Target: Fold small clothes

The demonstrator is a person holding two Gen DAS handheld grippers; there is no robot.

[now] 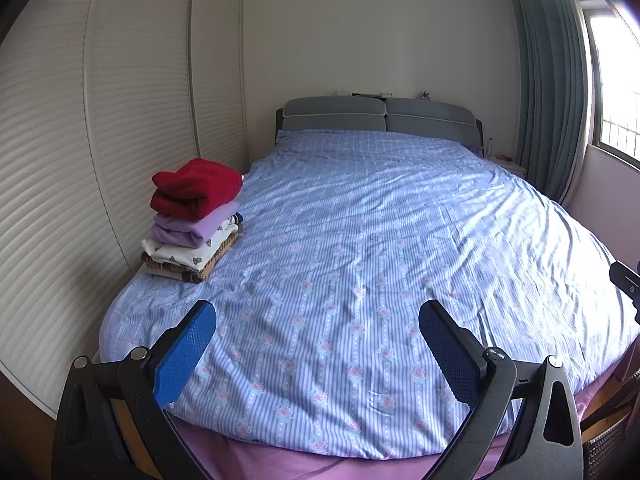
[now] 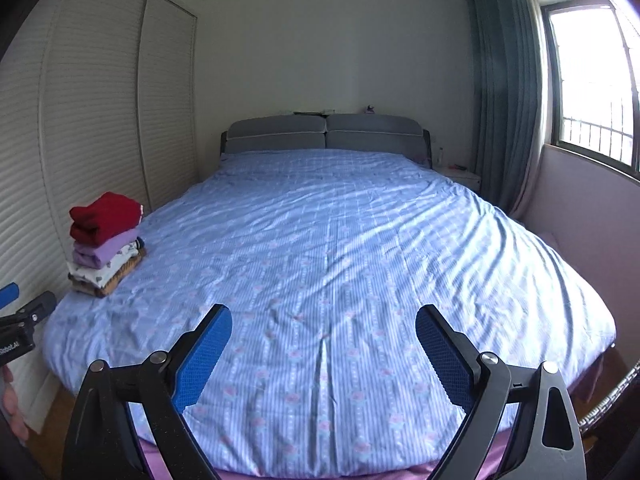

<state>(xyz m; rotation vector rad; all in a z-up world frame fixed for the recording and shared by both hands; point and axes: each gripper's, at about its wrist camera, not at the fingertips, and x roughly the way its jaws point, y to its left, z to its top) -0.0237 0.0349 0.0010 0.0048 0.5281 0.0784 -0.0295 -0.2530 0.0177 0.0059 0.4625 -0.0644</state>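
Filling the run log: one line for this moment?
left tongs open, empty | right tongs open, empty | folded stack on bed left edge | no loose garment visible

Pretty clearly a home bedroom: big bed (image 1: 360, 240) with padded headboard (image 1: 380, 116), louvered wardrobe doors (image 1: 120, 100), window curtain (image 1: 548, 80).

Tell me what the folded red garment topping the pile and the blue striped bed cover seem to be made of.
Folded red garment: probably fleece or thick knit; matte, plump rounded folds. Blue striped bed cover: likely smooth woven cotton or satin; fine creases catching a slight sheen.
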